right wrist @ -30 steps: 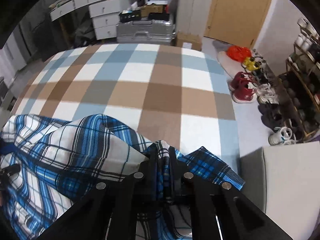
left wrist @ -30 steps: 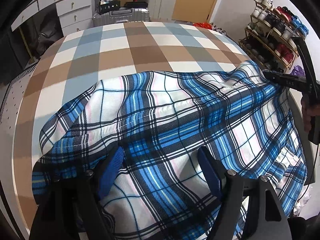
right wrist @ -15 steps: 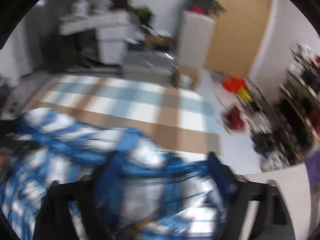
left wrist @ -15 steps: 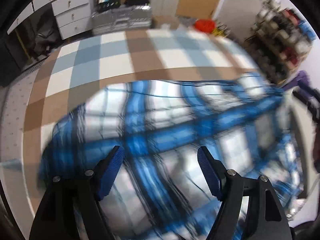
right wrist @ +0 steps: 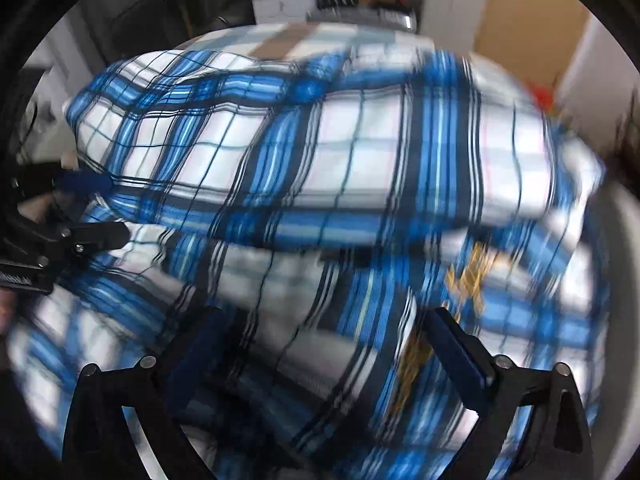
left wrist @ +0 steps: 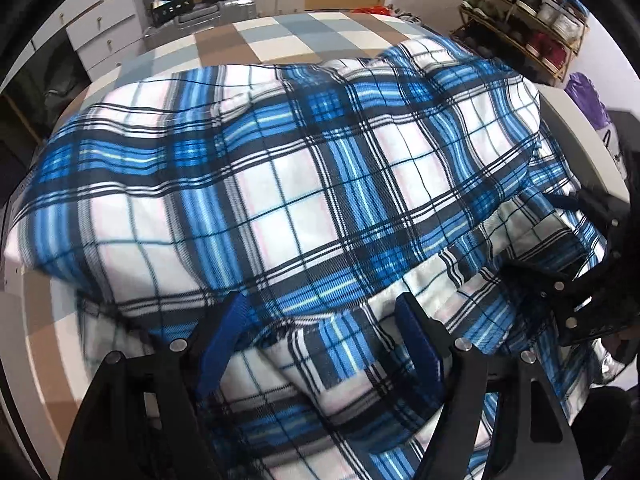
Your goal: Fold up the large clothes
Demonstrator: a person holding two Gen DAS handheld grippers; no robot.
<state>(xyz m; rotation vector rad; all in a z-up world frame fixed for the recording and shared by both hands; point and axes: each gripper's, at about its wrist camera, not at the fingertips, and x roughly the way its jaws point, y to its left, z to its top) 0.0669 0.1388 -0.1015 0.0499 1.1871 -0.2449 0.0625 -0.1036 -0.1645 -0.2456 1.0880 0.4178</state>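
Observation:
A blue, white and black plaid shirt (left wrist: 320,184) lies rumpled in layers over the checked table (left wrist: 280,36), one fold lying over a lower layer. My left gripper (left wrist: 324,336) hangs open over the near fold, with cloth running between its blue pads but not pinched. It also shows at the left edge of the right wrist view as the left gripper (right wrist: 100,208). My right gripper (right wrist: 324,352) stands wide, its jaws closing a little, with blurred shirt (right wrist: 340,168) cloth between them and no pad pressing. The left wrist view has the right gripper (left wrist: 560,240) at the shirt's right edge.
A shoe rack (left wrist: 528,12) stands at the far right, with a purple bag (left wrist: 588,96) near it. White drawers (left wrist: 100,32) and a silver suitcase (left wrist: 216,8) stand beyond the table. A yellow mark (right wrist: 472,276) shows on the shirt.
The right gripper, earlier shut on a bunched fold of the shirt, has opened wide and let it go. Both grippers have moved over the shirt, which now fills both views.

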